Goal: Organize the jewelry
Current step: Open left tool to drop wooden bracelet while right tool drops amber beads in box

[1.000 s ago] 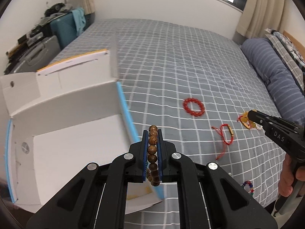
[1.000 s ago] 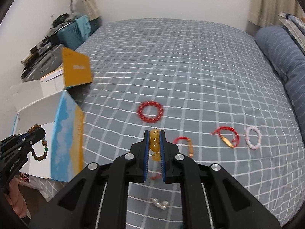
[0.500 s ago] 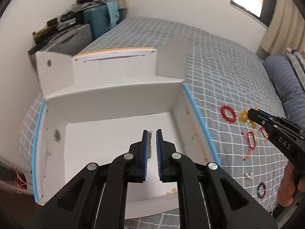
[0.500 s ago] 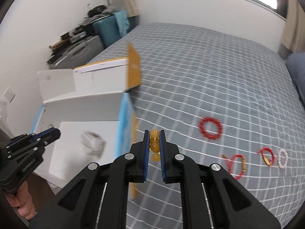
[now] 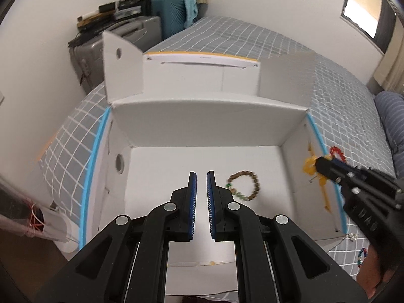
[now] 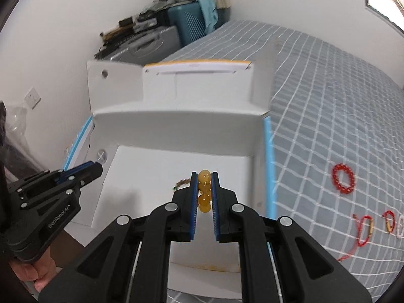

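The left gripper (image 5: pixel 200 197) is low in the middle of its view, its fingers a little apart and holding nothing. The brown bead bracelet (image 5: pixel 243 186) lies inside the white box (image 5: pixel 202 116). The right gripper (image 6: pixel 204 195) squeezes the yellow bead bracelet (image 6: pixel 204 190) above the box. A red bracelet (image 6: pixel 343 178) lies on the bed (image 6: pixel 328 88) at the right.

**Our count of the pieces in view**

We count one white box (image 5: pixel 202 116) and one wooden bead bracelet (image 5: pixel 243 185) inside it. We see one yellow bead bracelet (image 6: pixel 204 192), one red bead bracelet (image 6: pixel 343 178), two red cord bracelets (image 6: pixel 363 229), one pale bracelet (image 6: pixel 400 227), one multicoloured bracelet (image 5: pixel 361 255) and one small cluster of pearls (image 5: pixel 353 237). Two grippers: the left gripper (image 5: pixel 201 202) and the right gripper (image 6: pixel 204 197).
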Demonstrator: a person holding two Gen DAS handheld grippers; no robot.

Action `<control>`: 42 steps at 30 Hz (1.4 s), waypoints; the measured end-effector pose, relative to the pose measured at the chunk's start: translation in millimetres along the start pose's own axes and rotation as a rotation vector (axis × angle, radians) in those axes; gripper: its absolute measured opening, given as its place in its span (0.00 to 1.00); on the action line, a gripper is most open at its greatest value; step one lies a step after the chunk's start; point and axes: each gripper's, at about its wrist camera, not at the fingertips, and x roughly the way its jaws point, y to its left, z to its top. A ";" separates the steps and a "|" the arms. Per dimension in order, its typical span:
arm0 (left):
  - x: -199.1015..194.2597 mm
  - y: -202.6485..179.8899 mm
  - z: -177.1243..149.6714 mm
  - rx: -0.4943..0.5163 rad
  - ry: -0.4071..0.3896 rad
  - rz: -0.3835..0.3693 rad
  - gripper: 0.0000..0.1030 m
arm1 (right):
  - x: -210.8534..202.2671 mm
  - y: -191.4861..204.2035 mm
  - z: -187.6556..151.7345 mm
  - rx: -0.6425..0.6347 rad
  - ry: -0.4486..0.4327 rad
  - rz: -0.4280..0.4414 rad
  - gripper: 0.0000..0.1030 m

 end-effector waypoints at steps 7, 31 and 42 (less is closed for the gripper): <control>20.0 19.6 -18.7 -0.028 0.040 0.016 0.08 | 43.1 12.2 -22.5 0.000 0.096 -0.001 0.09; 15.9 14.5 -27.3 -0.033 0.021 0.007 0.41 | 26.9 4.3 -22.9 0.002 0.056 -0.016 0.50; -9.5 -19.0 -17.4 0.002 -0.055 -0.013 0.76 | -22.3 -40.2 -16.7 0.041 -0.095 -0.062 0.87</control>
